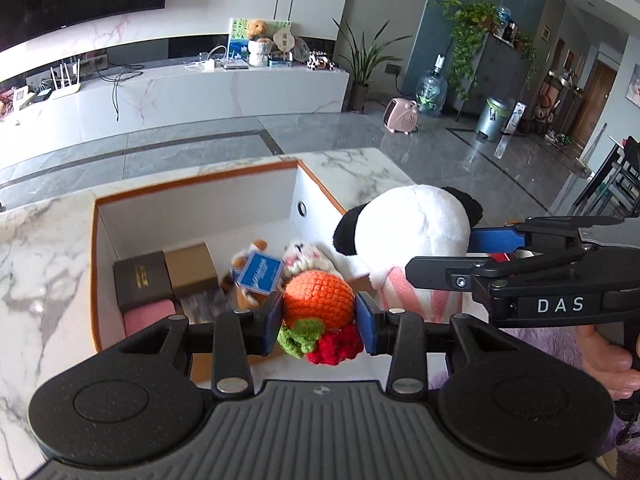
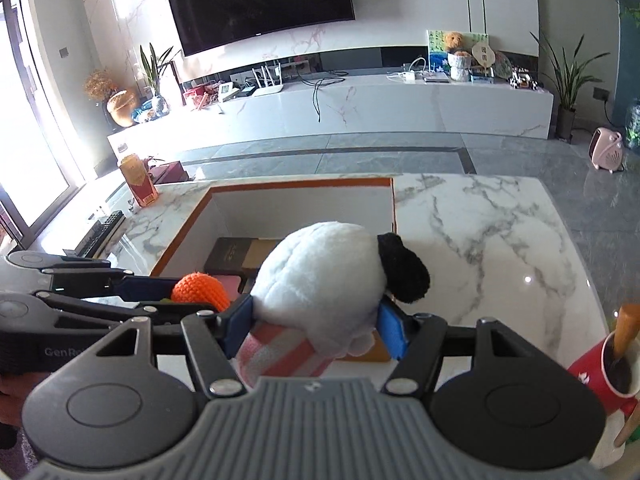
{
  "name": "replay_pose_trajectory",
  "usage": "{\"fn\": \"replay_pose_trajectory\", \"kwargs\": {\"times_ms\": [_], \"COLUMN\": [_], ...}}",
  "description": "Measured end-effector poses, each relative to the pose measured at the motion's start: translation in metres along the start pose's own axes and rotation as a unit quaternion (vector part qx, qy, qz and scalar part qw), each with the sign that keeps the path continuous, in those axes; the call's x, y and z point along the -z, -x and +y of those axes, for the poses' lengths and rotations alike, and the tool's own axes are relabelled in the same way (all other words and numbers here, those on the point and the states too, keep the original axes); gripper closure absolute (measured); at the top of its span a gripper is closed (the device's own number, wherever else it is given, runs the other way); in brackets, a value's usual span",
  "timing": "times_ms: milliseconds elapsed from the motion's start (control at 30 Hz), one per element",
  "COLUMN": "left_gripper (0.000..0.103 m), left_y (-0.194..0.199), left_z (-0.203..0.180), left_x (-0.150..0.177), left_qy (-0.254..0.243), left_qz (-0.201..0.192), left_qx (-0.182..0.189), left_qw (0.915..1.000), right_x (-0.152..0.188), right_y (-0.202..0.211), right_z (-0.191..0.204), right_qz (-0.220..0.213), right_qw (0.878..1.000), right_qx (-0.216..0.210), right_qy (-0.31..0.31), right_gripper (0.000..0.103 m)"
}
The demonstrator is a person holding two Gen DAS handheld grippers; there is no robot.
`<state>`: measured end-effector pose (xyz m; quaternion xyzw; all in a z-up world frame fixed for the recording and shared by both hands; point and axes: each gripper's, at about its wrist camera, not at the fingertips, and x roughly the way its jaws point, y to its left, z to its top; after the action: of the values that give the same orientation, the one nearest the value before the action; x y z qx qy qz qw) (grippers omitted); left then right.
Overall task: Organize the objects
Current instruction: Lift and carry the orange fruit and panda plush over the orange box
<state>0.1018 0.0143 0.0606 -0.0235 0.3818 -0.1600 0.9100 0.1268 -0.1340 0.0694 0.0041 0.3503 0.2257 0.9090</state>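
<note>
My left gripper (image 1: 319, 316) is shut on an orange crocheted toy (image 1: 318, 298) with green and red parts, held over the near side of an open white box with an orange rim (image 1: 196, 178). My right gripper (image 2: 316, 328) is shut on a white and black plush panda (image 2: 320, 272) with a pink striped body, held at the box's near right corner. The panda also shows in the left wrist view (image 1: 408, 232). The orange toy also shows in the right wrist view (image 2: 200, 288). Inside the box lie a dark box (image 1: 140, 280), a tan box (image 1: 190, 268), a pink item (image 1: 150, 316), a blue card (image 1: 260, 272) and small plush toys.
The box stands on a white marble table (image 2: 480, 232). A red cup with a wooden tool (image 2: 612, 364) is at the table's near right. A red and gold carton (image 2: 138, 182) and a remote control (image 2: 100, 236) lie at the table's far left.
</note>
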Motion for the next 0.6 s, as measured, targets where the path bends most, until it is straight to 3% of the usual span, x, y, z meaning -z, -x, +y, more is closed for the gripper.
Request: {"fn": "replay_pose_trajectory", "kwargs": {"times_ms": [167, 600], "left_gripper": [0.058, 0.058], "left_y": [-0.01, -0.061], "left_z": [0.014, 0.055], "left_x": [-0.02, -0.052], "left_qy": [-0.002, 0.023], "left_qz": [-0.005, 0.007], "left_qx": [-0.017, -0.029], "left_qw": [0.9998, 0.9993], "right_x": [-0.029, -0.077], "right_y": [-0.015, -0.095], "right_z": [0.002, 0.001], "right_qz": [-0.012, 0.014], "right_qw": [0.999, 0.988], "right_qx": [0.007, 0.025], "right_qy": [0.045, 0.149], "right_gripper": [0.036, 0.036]}}
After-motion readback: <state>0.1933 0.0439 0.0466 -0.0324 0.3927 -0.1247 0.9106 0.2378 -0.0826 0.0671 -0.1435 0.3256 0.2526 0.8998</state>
